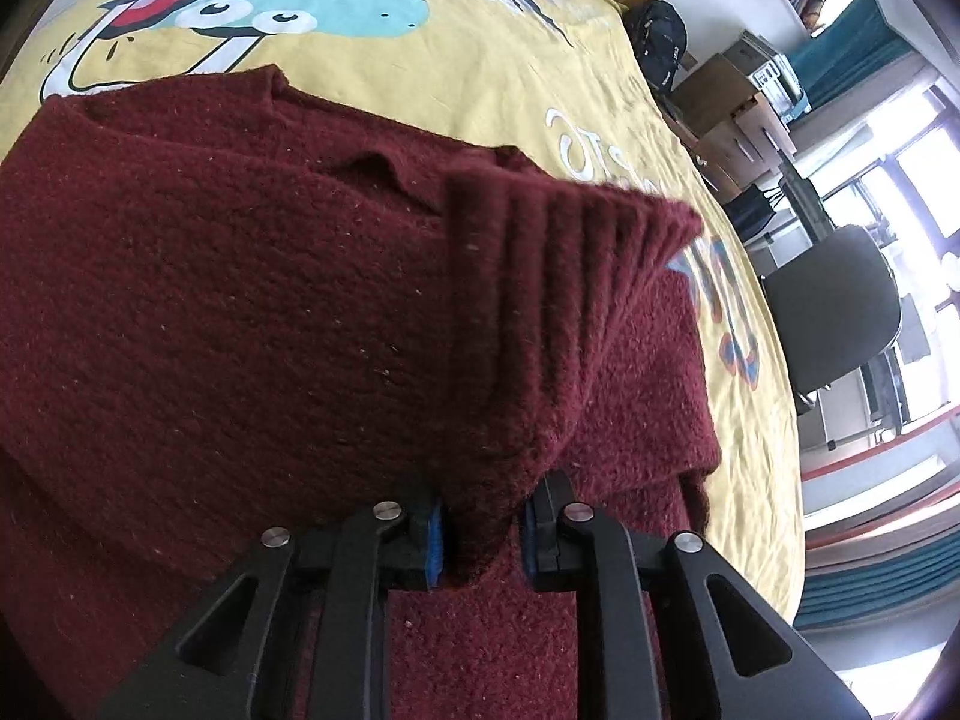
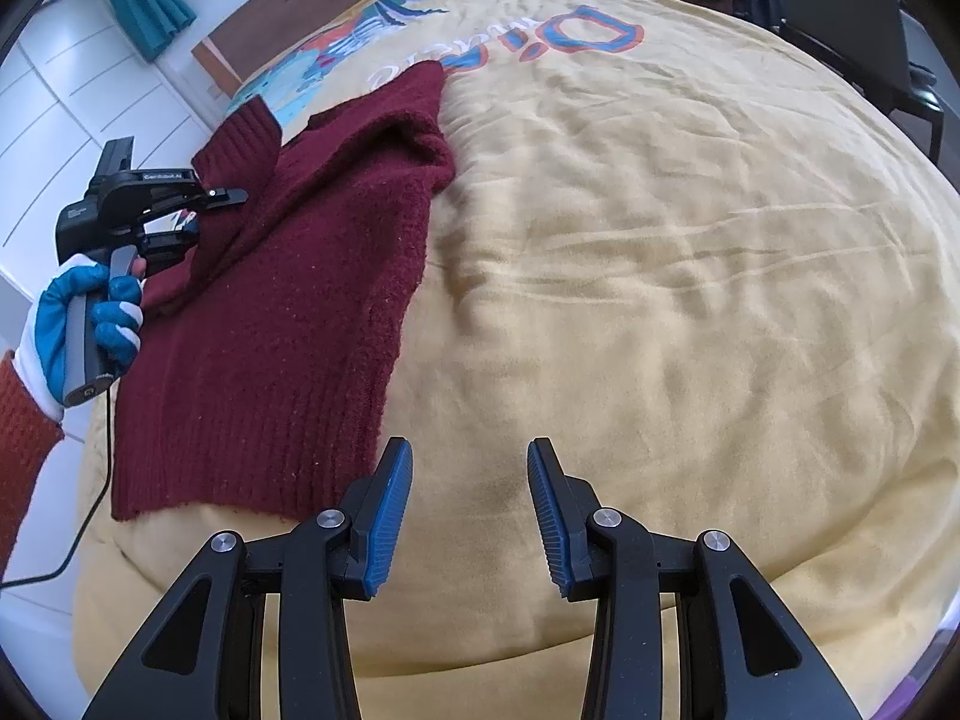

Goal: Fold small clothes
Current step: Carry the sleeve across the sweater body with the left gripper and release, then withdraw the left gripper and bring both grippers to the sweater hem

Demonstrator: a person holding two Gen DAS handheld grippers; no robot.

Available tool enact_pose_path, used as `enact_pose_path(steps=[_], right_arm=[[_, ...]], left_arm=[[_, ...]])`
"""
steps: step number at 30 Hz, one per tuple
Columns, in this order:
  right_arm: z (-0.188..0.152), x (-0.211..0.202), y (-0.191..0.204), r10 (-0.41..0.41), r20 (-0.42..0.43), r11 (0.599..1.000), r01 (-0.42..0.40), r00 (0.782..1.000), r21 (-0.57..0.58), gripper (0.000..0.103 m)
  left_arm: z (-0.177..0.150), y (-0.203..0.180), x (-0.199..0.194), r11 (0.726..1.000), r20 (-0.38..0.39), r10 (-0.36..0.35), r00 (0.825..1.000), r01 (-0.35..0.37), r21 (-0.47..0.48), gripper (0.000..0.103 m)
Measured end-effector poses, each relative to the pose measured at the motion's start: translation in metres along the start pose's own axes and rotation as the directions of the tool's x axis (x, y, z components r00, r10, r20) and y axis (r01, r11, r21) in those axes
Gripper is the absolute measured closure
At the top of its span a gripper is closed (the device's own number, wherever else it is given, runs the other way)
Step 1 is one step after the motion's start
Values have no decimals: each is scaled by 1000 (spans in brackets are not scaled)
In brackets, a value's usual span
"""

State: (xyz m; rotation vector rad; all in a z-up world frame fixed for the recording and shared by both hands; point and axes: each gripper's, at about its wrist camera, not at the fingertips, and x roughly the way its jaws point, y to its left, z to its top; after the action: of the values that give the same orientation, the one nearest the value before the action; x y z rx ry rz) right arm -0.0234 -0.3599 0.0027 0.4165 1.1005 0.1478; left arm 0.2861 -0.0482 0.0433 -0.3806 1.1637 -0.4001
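A: Starting at the left: gloved hand on the handle, left tongs pinching a bunched fold of the maroon sweater, ribbed cuff of the sleeve lifted clear of the rest.

B: And the sweater itself?

A: Lying on the yellow bedspread toward the bed's left side, body partly doubled over, ribbed hem nearest the camera, far corner reaching the printed lettering.

B: Right side?

A: Right tongs spread wide, holding nothing, hovering over bare bedspread just beside the hem.

B: Step in hand, at a guess?

A: Probably carrying the sleeve across the body. Best done low and slow, with the pinch kept firm on the knit so the thick fabric does not slide out.

B: Anything to watch?

A: Dragging the whole body sideways along with the sleeve. Worth pinning the hem or the near edge with the right tongs first, then laying the sleeve flat and straight, cuff in line with the side edge.

B: And the release?

A: Only once the cuff rests on the body, not in mid-air; otherwise likely a crumpled heap. Smoothing toward the right afterwards, away from the fold.
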Motion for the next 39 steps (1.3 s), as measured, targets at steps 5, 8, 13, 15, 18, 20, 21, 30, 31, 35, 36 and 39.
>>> enact_pose_path(steps=[5, 8, 13, 15, 18, 20, 21, 30, 31, 35, 36, 39], right_arm=[[0, 3, 1, 2, -7, 1000, -2, 1000, -3, 62], [0, 3, 1, 3, -7, 1000, -3, 1000, -5, 62], [-1, 2, -2, 9, -2, 1000, -9, 1000, 3, 62], [0, 2, -3, 13, 0, 1000, -13, 1000, 5, 62], [-1, 1, -4, 15, 5, 1000, -15, 1000, 5, 62], [-1, 1, -4, 16, 6, 1000, -16, 1000, 6, 62], [-1, 0, -4, 17, 5, 1000, -17, 1000, 5, 62], [-1, 0, -1, -1, 0, 1000, 1, 1000, -5, 62], [-1, 0, 0, -3, 0, 1000, 3, 1000, -5, 62], [0, 2, 1, -13, -1, 1000, 13, 1000, -8, 62], [0, 3, 2, -16, -2, 1000, 16, 1000, -11, 62], [1, 4, 4, -24, -6, 1000, 24, 1000, -20, 62]], left_arm=[[-12, -18, 5, 998, -54, -31, 998, 34, 56, 75], [-19, -33, 8, 993, -78, -52, 996, 59, 100, 73], [-22, -48, -3, 984, -34, -72, 997, 77, 163, 72], [-17, -49, -7, 981, 21, -12, 1000, 8, 195, 71], [-12, -41, -1, 968, 69, 106, 992, -119, 220, 71], [-11, -31, 7, 964, 65, 157, 985, -168, 206, 71], [-13, -26, 15, 964, 37, 173, 984, -177, 199, 71], [-18, -9, 4, 974, 55, 106, 993, -115, 195, 71], [-17, -6, -3, 973, 74, 116, 991, -128, 191, 71], [4, 34, -26, 962, 150, 207, 967, -229, 146, 71], [10, 46, -30, 956, 165, 242, 956, -264, 127, 71], [18, 86, -39, 933, 181, 344, 921, -358, 47, 71]])
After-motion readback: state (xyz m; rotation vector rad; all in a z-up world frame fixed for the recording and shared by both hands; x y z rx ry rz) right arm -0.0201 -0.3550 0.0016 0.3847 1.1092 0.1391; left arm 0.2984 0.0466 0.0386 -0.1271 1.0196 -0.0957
